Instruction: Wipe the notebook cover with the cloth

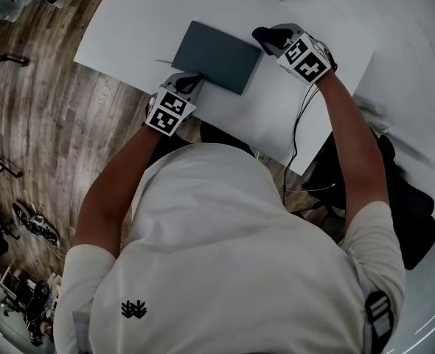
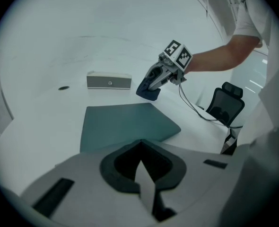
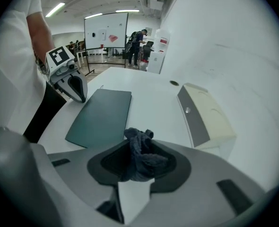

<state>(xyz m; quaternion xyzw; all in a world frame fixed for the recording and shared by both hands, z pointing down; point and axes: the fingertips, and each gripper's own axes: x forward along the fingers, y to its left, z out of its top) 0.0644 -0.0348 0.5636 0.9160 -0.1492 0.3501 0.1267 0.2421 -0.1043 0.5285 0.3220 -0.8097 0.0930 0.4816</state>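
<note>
A dark teal notebook [image 1: 217,56] lies flat and closed on the white table [image 1: 129,28]. My right gripper [image 1: 269,39] hovers just off the notebook's right edge, shut on a bunched dark blue cloth [image 3: 142,155] that sticks out past its fingertips. In the left gripper view that cloth [image 2: 148,92] hangs from the right gripper [image 2: 154,82] behind the notebook [image 2: 125,122]. My left gripper [image 1: 184,83] is at the notebook's near left corner, jaws shut with nothing between them; whether it touches the cover [image 3: 101,115] I cannot tell. The left gripper [image 3: 75,88] is also seen from the right.
A beige box [image 3: 203,115] lies on the table beyond the notebook, and the box [image 2: 108,81] shows in the left gripper view too. A cable [image 1: 298,124] runs off the near table edge by my right arm. A black office chair [image 2: 227,105] stands to the right.
</note>
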